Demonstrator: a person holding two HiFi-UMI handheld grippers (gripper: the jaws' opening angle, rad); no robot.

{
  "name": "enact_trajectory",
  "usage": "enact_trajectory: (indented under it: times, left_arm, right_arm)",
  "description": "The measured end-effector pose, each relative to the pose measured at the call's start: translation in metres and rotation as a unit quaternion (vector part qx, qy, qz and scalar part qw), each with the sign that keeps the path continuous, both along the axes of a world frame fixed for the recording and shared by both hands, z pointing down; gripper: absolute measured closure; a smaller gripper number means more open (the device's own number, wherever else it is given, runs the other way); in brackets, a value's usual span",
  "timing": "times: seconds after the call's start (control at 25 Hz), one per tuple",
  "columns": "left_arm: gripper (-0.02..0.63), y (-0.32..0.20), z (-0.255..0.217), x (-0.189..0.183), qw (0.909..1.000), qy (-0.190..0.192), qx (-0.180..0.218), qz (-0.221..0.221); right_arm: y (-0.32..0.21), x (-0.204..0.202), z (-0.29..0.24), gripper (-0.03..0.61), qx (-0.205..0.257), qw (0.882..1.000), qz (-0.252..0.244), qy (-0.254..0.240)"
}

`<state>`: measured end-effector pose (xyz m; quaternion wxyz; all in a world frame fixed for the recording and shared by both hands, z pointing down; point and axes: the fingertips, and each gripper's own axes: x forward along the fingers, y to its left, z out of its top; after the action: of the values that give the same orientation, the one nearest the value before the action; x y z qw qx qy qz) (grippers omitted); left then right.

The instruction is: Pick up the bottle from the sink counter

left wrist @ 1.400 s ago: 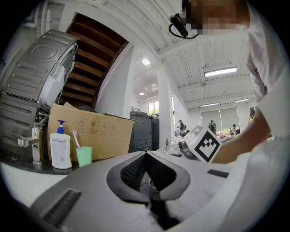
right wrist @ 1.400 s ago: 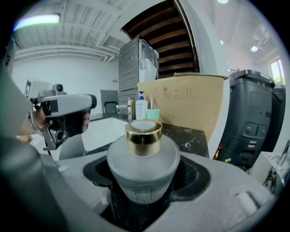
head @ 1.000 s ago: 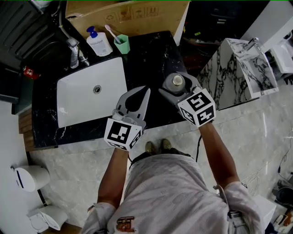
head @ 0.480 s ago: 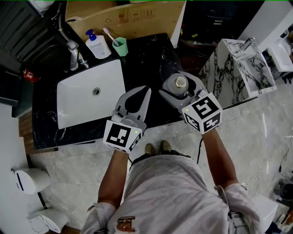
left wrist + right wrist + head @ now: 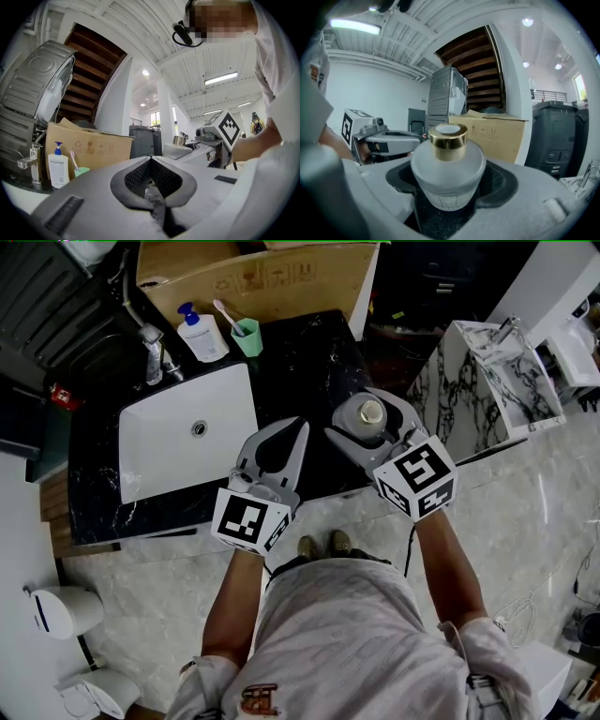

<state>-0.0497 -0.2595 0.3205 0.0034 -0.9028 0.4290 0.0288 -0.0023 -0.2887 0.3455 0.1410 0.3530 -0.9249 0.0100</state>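
Bottle point(image 5: 448, 168): 1, grasped by right gripper point(image 5: 360, 410) fingers; left gripper point(image 5: 300, 424) fingers clenched, empty; 1 sink point(image 5: 164, 451).

bottle point(image 5: 370, 413) right of sink point(image 5: 159, 442), dispenser point(image 5: 201, 332) behind (cup point(image 5: 248, 337) beside)

right tool point(image 5: 357, 414) and bottle point(image 5: 371, 413), shifted slightly right
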Motion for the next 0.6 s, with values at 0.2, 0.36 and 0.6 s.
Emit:
enact_trajectory:
  times: [0.2, 0.36, 0.6]
  left_arm:
    - [0.613, 0.002, -0.001, -0.001, 1.0000, 0.002, 0.003, -0.002]
    - [0.614, 0.005, -0.005, 0.000, 1.0000, 0.005, 0.004, -0.001]
    - [0.614, 0.008, -0.005, 0.001, 1.0000, 0.006, 0.005, 0.000]
  right_arm:
    - [0.005, 0.000, -0.005, 0.242, 0.003, 1.000, -0.003, -0.002]
    - [0.010, -0.001, -0.008, 0.242, 0.006, 1.000, -0.004, -0.004]
    - [0.013, 0.000, -0.009, 0.242, 0.006, 1.000, -0.003, -0.002]
